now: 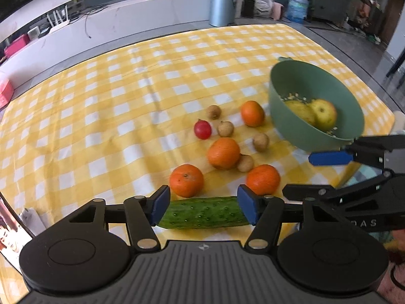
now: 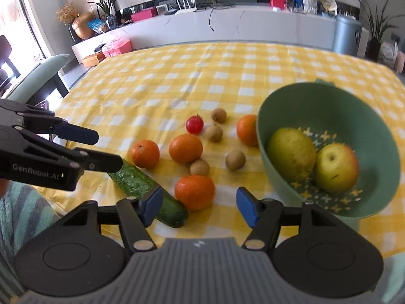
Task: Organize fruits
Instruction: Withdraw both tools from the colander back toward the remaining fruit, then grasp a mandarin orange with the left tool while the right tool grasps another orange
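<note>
**Two hand-held grippers over the fruit on the checked bench**

The left hand-held gripper (image 1: 202,206) is hanging low over the near edge of the bench (image 1: 106,106), which is wearing a yellow-and-white checked cloth. Its blue pads are standing apart, one at each end of a bumpy dark-green cucumber (image 1: 203,212) lying crosswise between them; whether the pads are pressing on it cannot be told.

Just beyond the cucumber, a loose group of fruit is lying on the cloth: a glossy orange mandarin (image 1: 186,180) at the near left, a small round red fruit (image 1: 202,129) further back, a second mandarin (image 1: 224,153) in the middle touching a small tan-brown round fruit (image 1: 245,163), and a third mandarin (image 1: 263,179) at the near right. Three more of the small brown fruits and a fourth mandarin (image 1: 252,113) are sitting behind them.

To the right, a sage-green plastic colander bowl (image 2: 286,111) is holding a yellow-green pear (image 2: 291,153) beside a yellow-green apple with a red blush (image 2: 336,168), the two touching.

The right hand-held gripper (image 2: 198,209) is hovering near the bowl with its blue pads apart and nothing gripped; the cucumber's end is lying just beside its left pad, and the nearest mandarin is sitting just ahead of the gap.
</note>
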{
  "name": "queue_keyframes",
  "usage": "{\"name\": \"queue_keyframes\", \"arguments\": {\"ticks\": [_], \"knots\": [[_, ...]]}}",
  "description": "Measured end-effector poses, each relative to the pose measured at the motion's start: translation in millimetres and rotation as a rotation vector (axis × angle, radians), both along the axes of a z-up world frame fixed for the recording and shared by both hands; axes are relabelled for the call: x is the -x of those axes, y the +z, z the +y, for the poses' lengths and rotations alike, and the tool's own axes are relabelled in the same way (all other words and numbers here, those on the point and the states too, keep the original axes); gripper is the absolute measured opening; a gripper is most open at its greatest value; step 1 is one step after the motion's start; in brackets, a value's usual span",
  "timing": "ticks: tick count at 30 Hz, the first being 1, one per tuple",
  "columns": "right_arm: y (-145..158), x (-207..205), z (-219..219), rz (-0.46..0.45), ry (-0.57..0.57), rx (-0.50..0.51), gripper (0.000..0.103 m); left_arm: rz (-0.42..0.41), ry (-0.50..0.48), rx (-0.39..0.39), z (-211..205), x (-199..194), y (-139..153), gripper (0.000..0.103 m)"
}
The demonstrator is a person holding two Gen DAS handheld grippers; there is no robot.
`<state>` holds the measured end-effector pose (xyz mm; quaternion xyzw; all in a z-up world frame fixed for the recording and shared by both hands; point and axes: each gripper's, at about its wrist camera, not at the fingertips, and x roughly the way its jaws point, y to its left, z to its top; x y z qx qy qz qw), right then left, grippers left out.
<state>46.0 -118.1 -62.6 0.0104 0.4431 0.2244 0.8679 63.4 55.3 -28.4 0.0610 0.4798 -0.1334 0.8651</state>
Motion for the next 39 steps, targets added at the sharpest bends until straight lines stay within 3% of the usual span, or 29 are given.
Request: {"name": "queue_keyframes", "arguments": {"ticks": [6, 26, 31, 33, 39], "knots": [[-13, -16, 6, 0.066, -0.028, -0.030, 0.058, 0.025, 0.034, 0.024, 7, -15, -15, 0.064], [-42, -49, 12, 0.213, -0.062, -0.062, 0.052, 0.111, 0.090, 0.018, 10, -47, -58, 0.064], [-45, -52, 12, 0.225, -0.055, -0.074, 0.049, 0.113, 0.094, 0.022, 8, -49, -62, 0.058], [-46, -53, 13, 0.230, -0.051, -0.075, 0.049, 0.115, 0.098, 0.014, 8, -49, -63, 0.050], [-46, -53, 15, 0.228, -0.038, -0.075, 0.045, 0.110, 0.100, 0.020, 8, -49, -64, 0.048]]}}
